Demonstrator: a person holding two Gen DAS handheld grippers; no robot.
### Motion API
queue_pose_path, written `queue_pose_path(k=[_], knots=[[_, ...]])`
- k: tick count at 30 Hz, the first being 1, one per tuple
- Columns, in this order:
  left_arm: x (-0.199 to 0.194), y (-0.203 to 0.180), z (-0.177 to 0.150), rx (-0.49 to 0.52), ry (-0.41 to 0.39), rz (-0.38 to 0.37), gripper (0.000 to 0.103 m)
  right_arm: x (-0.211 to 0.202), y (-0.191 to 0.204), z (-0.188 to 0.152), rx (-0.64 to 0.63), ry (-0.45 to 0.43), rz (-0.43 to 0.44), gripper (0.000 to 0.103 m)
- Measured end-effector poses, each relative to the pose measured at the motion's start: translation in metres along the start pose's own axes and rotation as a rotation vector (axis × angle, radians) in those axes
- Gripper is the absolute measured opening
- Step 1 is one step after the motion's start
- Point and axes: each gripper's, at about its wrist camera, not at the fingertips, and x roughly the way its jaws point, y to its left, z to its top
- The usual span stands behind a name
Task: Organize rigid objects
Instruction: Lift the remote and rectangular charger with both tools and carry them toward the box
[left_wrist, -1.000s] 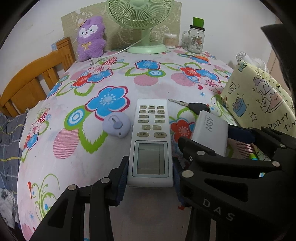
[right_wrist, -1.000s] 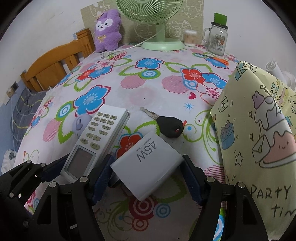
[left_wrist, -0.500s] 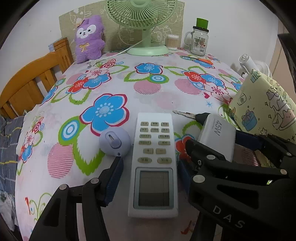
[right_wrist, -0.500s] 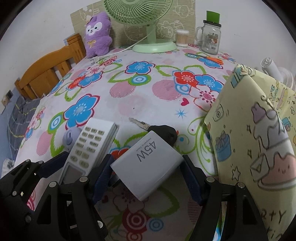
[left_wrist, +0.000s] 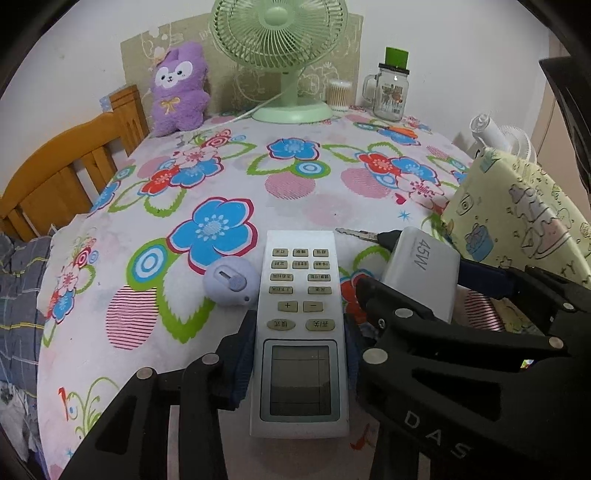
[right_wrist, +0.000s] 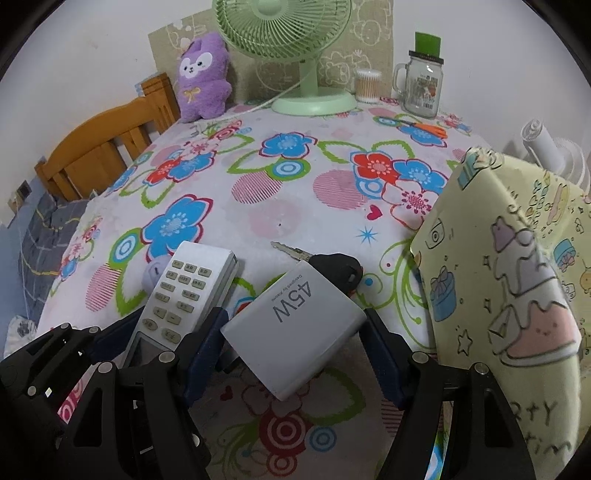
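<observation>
A white remote control (left_wrist: 299, 325) lies lengthwise on the flowered tablecloth (left_wrist: 295, 184). My left gripper (left_wrist: 297, 350) is closing on it, blue pads pressed on both long sides beside its screen. A lilac round gadget (left_wrist: 231, 282) touches the remote's left edge. My right gripper (right_wrist: 293, 343) is shut on a white 45W charger (right_wrist: 295, 325), held slightly above the cloth just right of the remote (right_wrist: 188, 291). Behind the charger lies a black-headed key (right_wrist: 332, 264). The right gripper's black frame crosses the left wrist view, carrying the charger (left_wrist: 421, 273).
A yellow cartoon-print bag (right_wrist: 509, 277) stands close on the right. At the table's back are a green fan (left_wrist: 284, 37), a purple plush (left_wrist: 179, 88), a cotton-swab tub (left_wrist: 340, 94), a glass jar (left_wrist: 391, 88) and orange scissors (right_wrist: 424, 128). A wooden chair (left_wrist: 66, 173) stands left.
The left jaws stood apart from the remote half a second ago and now press its sides. The right gripper keeps its hold on the charger, barely shifted.
</observation>
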Motion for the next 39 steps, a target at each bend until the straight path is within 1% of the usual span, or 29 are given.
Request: queue_pose_path(k=[13, 22, 32, 39], knots=[[-0.045, -0.011, -0.005, -0.004, -0.064, -0.010, 0.045, -0.048, 0.001, -0.008, -0.004, -0.069, -0.004, 0.075], [-0.071, -0.023, -0.012, -0.006, -0.096, 0.008, 0.045, -0.079, 0.000, -0.016, -0.014, -0.095, -0.024, 0.075], [-0.093, -0.036, -0.012, 0.000, -0.115, 0.026, 0.045, -0.109, -0.005, -0.020, -0.017, -0.130, -0.031, 0.075], [-0.104, -0.045, -0.010, -0.003, -0.118, 0.035, 0.045, -0.123, -0.010, -0.020, -0.020, -0.145, -0.034, 0.075]])
